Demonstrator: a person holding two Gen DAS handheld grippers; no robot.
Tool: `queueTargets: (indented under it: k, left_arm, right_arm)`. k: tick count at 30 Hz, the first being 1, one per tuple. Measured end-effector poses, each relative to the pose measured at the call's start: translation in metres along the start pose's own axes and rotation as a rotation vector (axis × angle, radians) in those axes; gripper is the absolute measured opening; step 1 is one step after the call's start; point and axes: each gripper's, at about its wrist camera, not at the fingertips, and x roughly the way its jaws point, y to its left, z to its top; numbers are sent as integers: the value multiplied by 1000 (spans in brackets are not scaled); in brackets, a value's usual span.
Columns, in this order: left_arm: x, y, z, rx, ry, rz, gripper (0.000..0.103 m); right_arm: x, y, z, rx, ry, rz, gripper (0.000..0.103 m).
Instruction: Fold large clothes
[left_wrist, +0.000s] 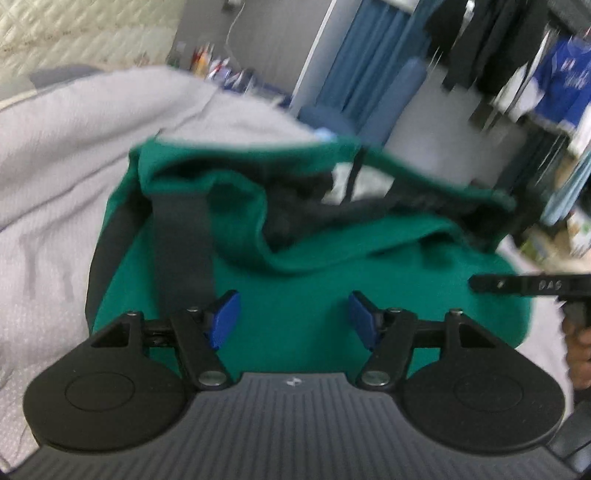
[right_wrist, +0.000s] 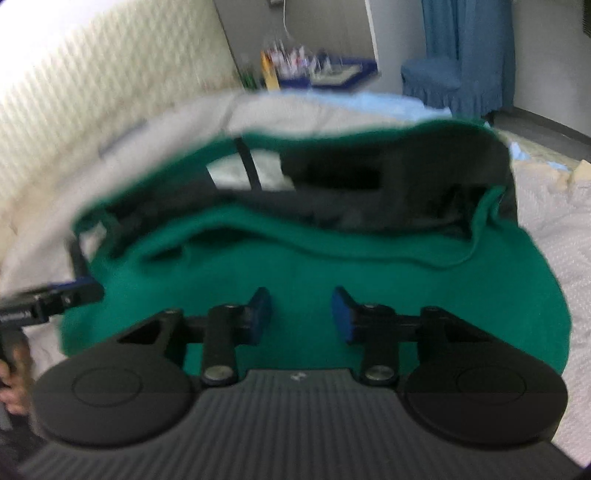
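Nearest in the left wrist view, the left gripper (left_wrist: 293, 319) is seen with its two blue pads (left_wrist: 226, 317) standing well apart; nothing is held between them, only green cloth lying beneath. In the right wrist view, the right gripper (right_wrist: 301, 314) is likewise found apart at the jaws, though more narrowly, and nothing is gripped. Both tools are judged to be poised above the near edge of the cloth so that a fresh hold can be taken for the next fold.

One garment (left_wrist: 332, 288) is counted: green, with dark grey panels and a dark lining. It is laid in a loosely folded heap on the pale bedcover (left_wrist: 55, 184), its near portion flat and its far portion rumpled and gaping. The fold is judged unfinished, since the upper layer is bunched rather than squared.

At the right edge of the left view, the tip of the other gripper is seen, with part of a hand (left_wrist: 580, 354) below it.

Farther off, one blue curtain (right_wrist: 469, 48) and one blue-covered chair (right_wrist: 436, 81) are noted. One cluttered low table (right_wrist: 317, 70) is recorded near the wall; its contents are too blurred to count. Hanging clothes (left_wrist: 517, 55) are observed on the far right, the number not determinable.
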Motion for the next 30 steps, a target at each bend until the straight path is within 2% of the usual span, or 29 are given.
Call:
queueTargets:
  k: [4,10,15,17,19,21,23,26,30]
  left_arm:
    - [21,9,1,-21,-19,1,69]
    - [43,18,18,-66,-164,99,70]
    - [67,38,34,-169,-234,112,70]
    - [68,43,37,-173,-295,120,70]
    - [69,45,39,-161,-325,177,70]
    - [73,50,42,-165,-327,219,70]
    - [84,59,45,-178,-289,239,70]
    - [108,78,45,-256,-141,196,71]
    - [116,85,46,-273,-119,181,71]
  right_arm:
    - [17,-1,11,17,-70,-65,34]
    - [46,-16,29,-39,-192,-234,34]
    - [75,-58,51,135,-207,-238,33]
    - [81,-68,61,145,-247,-227,33]
    - [89,-73,70,137,-274,-275,33]
    - [98,-83,76,155,-279,-315,33]
    - [113,-99,79,212,-235,-307,33]
    - [132,-108,78,232,-187,-281,33]
    - [131,-103,75,202,-182,-278,37]
